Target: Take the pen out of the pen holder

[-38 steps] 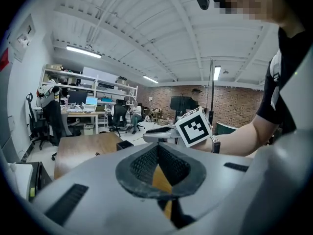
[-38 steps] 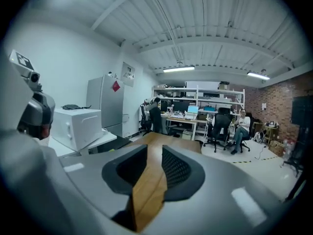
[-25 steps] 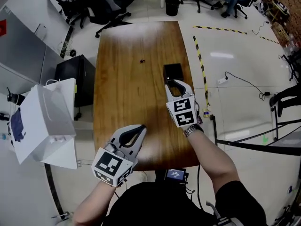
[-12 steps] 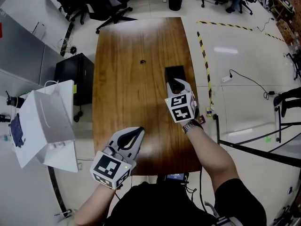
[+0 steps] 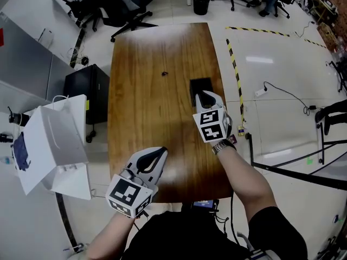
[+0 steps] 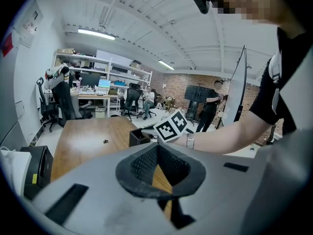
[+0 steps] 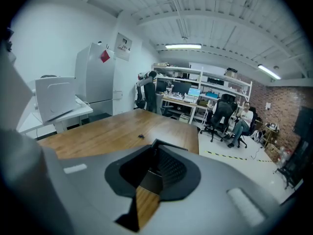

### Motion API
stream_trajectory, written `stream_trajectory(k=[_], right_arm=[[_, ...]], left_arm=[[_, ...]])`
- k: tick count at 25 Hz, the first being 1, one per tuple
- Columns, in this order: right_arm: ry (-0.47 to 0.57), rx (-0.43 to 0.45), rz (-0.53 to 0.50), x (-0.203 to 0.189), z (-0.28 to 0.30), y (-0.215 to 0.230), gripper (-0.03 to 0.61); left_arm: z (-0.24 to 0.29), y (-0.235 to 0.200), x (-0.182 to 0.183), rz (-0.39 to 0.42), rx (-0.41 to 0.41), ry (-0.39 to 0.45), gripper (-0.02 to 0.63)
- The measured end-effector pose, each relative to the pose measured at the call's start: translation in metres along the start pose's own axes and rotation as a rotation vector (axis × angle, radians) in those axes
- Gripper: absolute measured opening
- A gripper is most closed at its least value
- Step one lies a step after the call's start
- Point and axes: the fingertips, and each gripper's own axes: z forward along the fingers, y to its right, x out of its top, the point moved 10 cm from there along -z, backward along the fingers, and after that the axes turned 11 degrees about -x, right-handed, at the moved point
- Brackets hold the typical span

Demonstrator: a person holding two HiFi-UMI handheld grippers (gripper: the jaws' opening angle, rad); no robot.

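Note:
A black square pen holder (image 5: 200, 84) stands on the right half of the wooden table (image 5: 152, 112). No pen shows in any view. My right gripper (image 5: 203, 95) is shut, its tips right at the holder's near side, with nothing visible between them. In the right gripper view the jaws (image 7: 154, 145) meet, and the holder's dark wall (image 7: 151, 179) shows through the gap behind them. My left gripper (image 5: 159, 154) is shut and empty over the table's front part. The left gripper view (image 6: 155, 148) shows the holder (image 6: 138, 136) ahead.
A small dark object (image 5: 164, 73) lies mid-table beyond the holder. Left of the table are a black cabinet (image 5: 87, 91) and a white paper bag (image 5: 57, 145). Office chairs (image 5: 127, 10) stand beyond the far end. Yellow-black tape (image 5: 234, 75) marks the floor on the right.
The right gripper has edged slightly forward against the holder. The left gripper has barely moved, and both stay shut.

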Motion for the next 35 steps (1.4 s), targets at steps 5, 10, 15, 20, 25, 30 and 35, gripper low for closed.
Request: stream_trajectory(k=[5,10,15,20,25,30,35], right_arm=[[0.063,-0.022,0.024,0.015,-0.033,0.006,0.043],[0.131,-0.056,0.05,0.037,-0.091,0.009,0.043],[0.195,-0.107,0.071,0.054,-0.17,-0.001,0.043],[0.248,-0.149,0.082,0.062,-0.251,-0.035,0.041],[0.285,-0.169,0.102,0.057,-0.327,-0.075,0.043],[0.312,-0.175,0.121,0.045,-0.39,-0.109,0.041],[0.324,-0.174,0.14,0.035,-0.435,-0.135,0.041]], left_arm=[[-0.01,0.014,0.004,0.029,-0.016,0.029,0.005],[-0.032,0.038,0.012,0.084,-0.051,0.074,0.005],[-0.069,0.068,0.014,0.137,-0.103,0.133,0.005],[-0.117,0.093,0.004,0.192,-0.152,0.195,0.005],[-0.16,0.121,-0.011,0.232,-0.198,0.229,0.005],[-0.191,0.146,-0.027,0.259,-0.236,0.244,0.005],[-0.211,0.164,-0.037,0.271,-0.264,0.245,0.005]])
